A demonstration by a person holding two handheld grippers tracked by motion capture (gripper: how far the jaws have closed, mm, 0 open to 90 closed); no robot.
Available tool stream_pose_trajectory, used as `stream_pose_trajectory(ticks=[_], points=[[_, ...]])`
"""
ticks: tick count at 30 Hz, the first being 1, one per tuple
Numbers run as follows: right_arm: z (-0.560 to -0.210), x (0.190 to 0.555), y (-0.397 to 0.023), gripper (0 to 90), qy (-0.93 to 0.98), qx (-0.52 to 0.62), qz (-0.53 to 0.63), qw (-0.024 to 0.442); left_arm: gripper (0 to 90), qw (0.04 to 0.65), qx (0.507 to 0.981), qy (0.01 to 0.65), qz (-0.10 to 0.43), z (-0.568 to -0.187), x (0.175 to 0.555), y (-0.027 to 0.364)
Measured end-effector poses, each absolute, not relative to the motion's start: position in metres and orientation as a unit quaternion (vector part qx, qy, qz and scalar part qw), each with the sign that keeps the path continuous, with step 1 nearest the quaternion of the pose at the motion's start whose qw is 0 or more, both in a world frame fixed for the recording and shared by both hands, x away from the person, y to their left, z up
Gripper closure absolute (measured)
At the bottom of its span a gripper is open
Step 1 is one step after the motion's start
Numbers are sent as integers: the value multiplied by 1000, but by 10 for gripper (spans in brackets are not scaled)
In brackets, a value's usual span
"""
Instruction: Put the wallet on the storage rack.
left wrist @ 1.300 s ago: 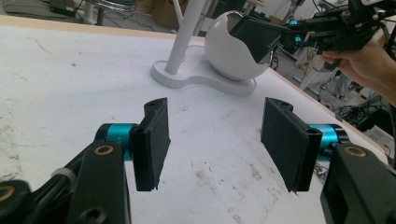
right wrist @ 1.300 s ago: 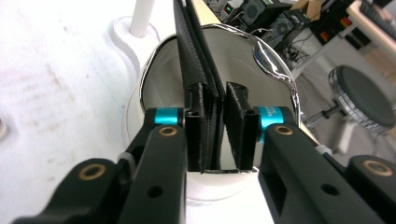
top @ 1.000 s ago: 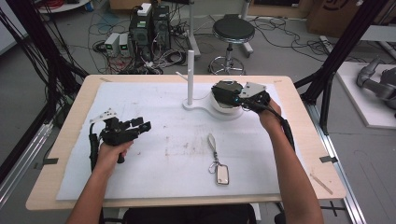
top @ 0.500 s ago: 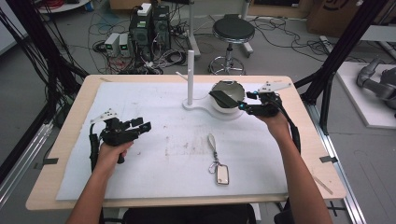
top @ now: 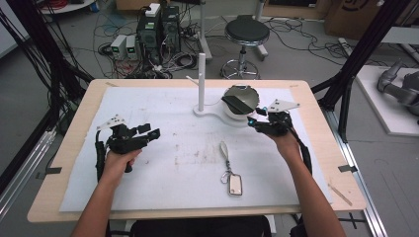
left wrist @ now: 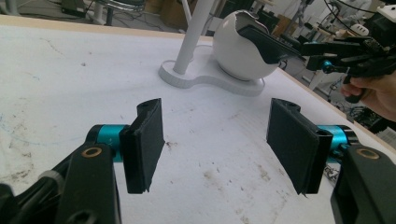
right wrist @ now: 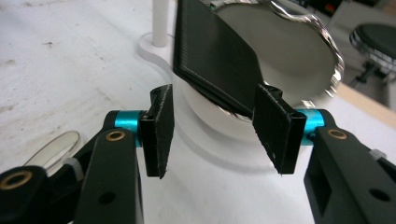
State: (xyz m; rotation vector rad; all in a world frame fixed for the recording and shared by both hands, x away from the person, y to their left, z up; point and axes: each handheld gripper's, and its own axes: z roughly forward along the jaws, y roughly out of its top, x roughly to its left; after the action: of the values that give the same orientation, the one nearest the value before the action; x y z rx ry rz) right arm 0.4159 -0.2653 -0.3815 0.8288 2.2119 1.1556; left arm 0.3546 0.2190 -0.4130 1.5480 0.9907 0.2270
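Where cables sprawl, stained white mat (top: 197, 163), stool (top: 247, 32).

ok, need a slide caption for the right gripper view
Open right gripper facing a flat black ribbed card leaning out of a round white bowl beside a white post.

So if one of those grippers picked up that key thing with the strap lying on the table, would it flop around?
Probably. The strap lies in a soft loop, so it would likely droop. The flat tag hangs off a small ring and would likely swing. It looks light, and may slide on the white sheet if pushed.
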Motion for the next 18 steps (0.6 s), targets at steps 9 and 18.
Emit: stream_pose_trajectory(ticks=[9, 18], points=[[-389, 431, -229, 637, 832, 259, 376, 316, 366, 603, 668, 427, 92, -413, 354, 218], [-376, 440, -238, 810, 824, 206, 361, 384, 368, 605, 665, 429, 91, -414, 355, 219]])
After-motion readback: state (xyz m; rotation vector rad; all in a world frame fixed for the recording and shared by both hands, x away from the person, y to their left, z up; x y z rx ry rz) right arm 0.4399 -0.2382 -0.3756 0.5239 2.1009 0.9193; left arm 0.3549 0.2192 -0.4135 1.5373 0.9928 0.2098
